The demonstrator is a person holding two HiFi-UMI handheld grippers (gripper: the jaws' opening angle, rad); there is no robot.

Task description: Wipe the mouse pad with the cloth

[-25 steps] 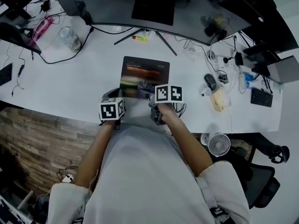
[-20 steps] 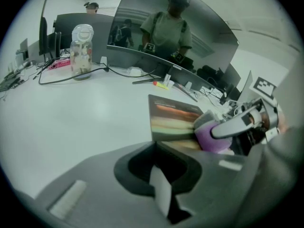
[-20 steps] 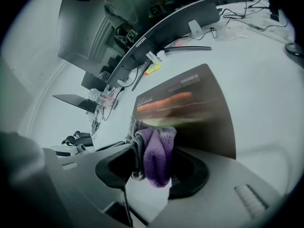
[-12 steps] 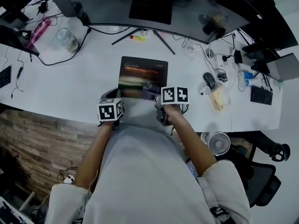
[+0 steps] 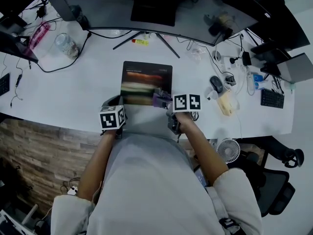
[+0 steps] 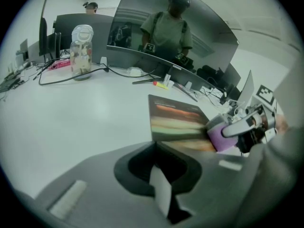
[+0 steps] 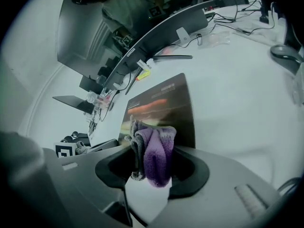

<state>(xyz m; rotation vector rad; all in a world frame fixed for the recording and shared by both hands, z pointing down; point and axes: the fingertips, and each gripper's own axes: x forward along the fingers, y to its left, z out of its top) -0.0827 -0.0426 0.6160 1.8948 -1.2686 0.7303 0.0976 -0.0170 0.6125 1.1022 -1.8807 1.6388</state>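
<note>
A dark mouse pad [image 5: 146,80] with blurred coloured bands lies on the white desk [image 5: 73,92] in front of me. My right gripper [image 5: 166,103] is shut on a purple and grey cloth [image 5: 161,100], which sits at the pad's near right corner. In the right gripper view the cloth [image 7: 154,156] hangs bunched between the jaws, with the mouse pad [image 7: 166,103] just beyond it. My left gripper [image 5: 113,103] rests at the pad's near left corner, shut with nothing in it. The left gripper view shows the mouse pad [image 6: 175,120] and the purple cloth [image 6: 217,137] in the right gripper [image 6: 242,127].
A curved monitor [image 5: 156,4] on a splayed stand spans the back of the desk. A glass jar [image 5: 65,44] and cables lie at the left. A mouse [image 5: 214,83], chargers and a keyboard [image 5: 272,98] crowd the right. A small fan [image 5: 228,151] stands below the desk edge.
My right gripper has slid the cloth rightward and nearer to me across the pad's near edge. The left gripper has stayed by the pad's near left corner.
</note>
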